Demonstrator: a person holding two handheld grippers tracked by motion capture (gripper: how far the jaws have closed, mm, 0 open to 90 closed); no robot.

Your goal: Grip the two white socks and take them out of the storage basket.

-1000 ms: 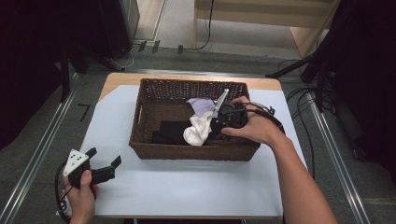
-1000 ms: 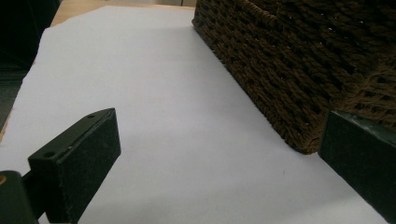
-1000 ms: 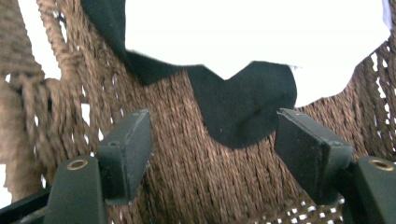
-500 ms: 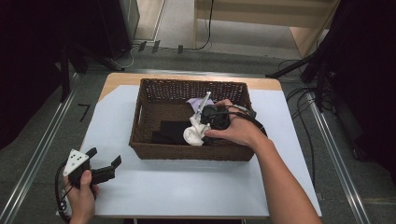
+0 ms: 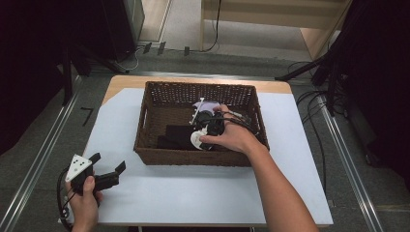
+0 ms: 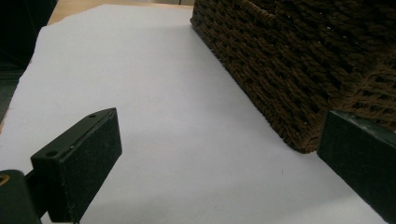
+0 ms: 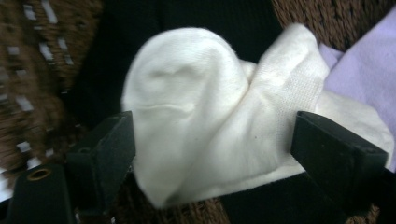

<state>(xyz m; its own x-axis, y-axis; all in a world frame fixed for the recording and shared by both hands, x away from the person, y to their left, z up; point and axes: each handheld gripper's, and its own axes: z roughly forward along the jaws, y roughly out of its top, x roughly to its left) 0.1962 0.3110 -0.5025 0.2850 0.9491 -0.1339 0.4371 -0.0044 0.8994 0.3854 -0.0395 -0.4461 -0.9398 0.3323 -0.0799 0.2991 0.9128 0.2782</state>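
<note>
Inside the wicker basket (image 5: 145, 123), near its middle, the white sock (image 7: 210, 116) lies on dark cloth with a lilac cloth (image 7: 364, 70) at its 2 o'clock. The right gripper (image 7: 212, 154) straddles it; its jaws have just been opening and stand apart, not pressing. Best to sink lower and close on the white folds alone. The left gripper (image 6: 219, 154) rests spread wide on the bench (image 5: 193, 193).

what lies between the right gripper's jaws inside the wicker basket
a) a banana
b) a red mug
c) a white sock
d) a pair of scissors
c) In the right gripper view, a white sock lies bunched between the two open jaws of the right gripper, which have just been opening, resting on black cloth in the wicker basket, with a lilac cloth beside it.
</note>
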